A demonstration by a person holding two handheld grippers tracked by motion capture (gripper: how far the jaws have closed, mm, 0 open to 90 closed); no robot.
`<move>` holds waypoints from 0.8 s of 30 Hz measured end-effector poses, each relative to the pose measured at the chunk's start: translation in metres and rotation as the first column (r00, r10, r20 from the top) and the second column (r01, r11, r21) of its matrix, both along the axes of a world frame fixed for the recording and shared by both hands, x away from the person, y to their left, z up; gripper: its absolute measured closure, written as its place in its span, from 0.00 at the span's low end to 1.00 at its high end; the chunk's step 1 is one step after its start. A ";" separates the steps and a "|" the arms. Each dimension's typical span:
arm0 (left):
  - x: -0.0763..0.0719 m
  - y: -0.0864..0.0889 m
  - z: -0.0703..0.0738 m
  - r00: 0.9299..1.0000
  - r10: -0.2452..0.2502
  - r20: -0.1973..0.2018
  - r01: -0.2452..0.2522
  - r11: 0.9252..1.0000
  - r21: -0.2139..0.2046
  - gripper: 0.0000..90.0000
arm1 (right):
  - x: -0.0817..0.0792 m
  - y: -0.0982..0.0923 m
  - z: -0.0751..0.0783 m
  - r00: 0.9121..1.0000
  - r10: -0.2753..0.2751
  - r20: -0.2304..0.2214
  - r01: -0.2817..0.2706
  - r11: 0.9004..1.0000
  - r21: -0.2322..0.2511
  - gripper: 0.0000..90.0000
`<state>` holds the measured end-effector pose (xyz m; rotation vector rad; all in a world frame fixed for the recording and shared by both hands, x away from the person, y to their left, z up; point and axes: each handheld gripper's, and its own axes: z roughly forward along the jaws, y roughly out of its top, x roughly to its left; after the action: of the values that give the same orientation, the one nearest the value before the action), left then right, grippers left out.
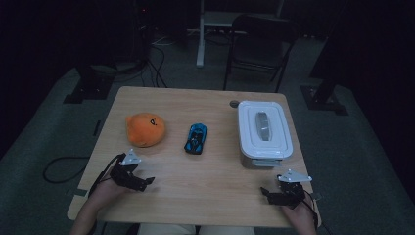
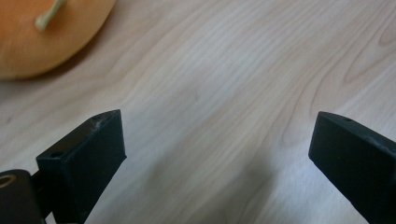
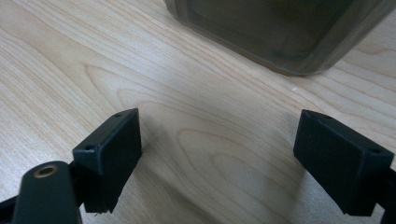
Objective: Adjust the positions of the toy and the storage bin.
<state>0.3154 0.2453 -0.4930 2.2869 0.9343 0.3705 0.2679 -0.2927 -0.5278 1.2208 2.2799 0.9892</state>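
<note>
Jaws of both grippers are standing wide apart and gripping nothing, each pair hovering low over bare wood at the near edge of the table [image 1: 205, 196].

Ahead of the left gripper [image 1: 145, 183] and off toward its left jaw, the orange plush toy [image 1: 145, 129] is lying close by, a rounded lump with no clear long axis; in the left gripper view its orange curve [image 2: 46, 37] is showing just past the left jaw's tip, not yet between the jaws.

Ahead of the right gripper [image 1: 269, 193] and leaning toward its right jaw, the white lidded box [image 1: 264, 133] is sitting near, its long axis running away from the person; its grey near wall [image 3: 280, 32] is looming just beyond the jaw tips, still apart from them.

Between the two things, the blue toy car [image 1: 196, 138] is lying nose-away, well off from either pair of jaws. My judgement: each hand is nearer its own thing, and nothing is standing in the way of a straight reach forward.
</note>
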 end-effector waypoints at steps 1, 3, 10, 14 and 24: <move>0.001 -0.003 0.000 1.000 -0.002 0.004 0.002 1.000 0.001 0.05 | 0.000 0.000 0.000 1.000 0.000 0.000 0.000 1.000 0.000 0.16; 0.004 -0.009 0.001 1.000 -0.014 -0.001 0.014 1.000 -0.009 0.05 | 0.000 0.000 0.000 1.000 0.000 0.000 0.000 1.000 0.000 0.16; 0.011 -0.029 0.005 1.000 -0.011 0.008 0.010 1.000 0.010 0.05 | 0.000 0.000 0.000 1.000 0.000 0.000 0.000 1.000 0.000 0.16; 0.017 -0.041 0.008 1.000 -0.010 0.002 0.009 1.000 0.029 0.05 | 0.000 0.000 0.000 1.000 0.000 0.000 0.000 1.000 0.000 0.16; 0.031 -0.070 0.010 1.000 0.008 -0.001 -0.008 1.000 0.026 0.05 | 0.000 0.000 0.000 1.000 0.000 0.000 0.000 1.000 0.000 0.16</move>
<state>0.3464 0.1750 -0.4830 2.3078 0.9441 0.3868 0.2679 -0.2927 -0.5278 1.2209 2.2796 0.9885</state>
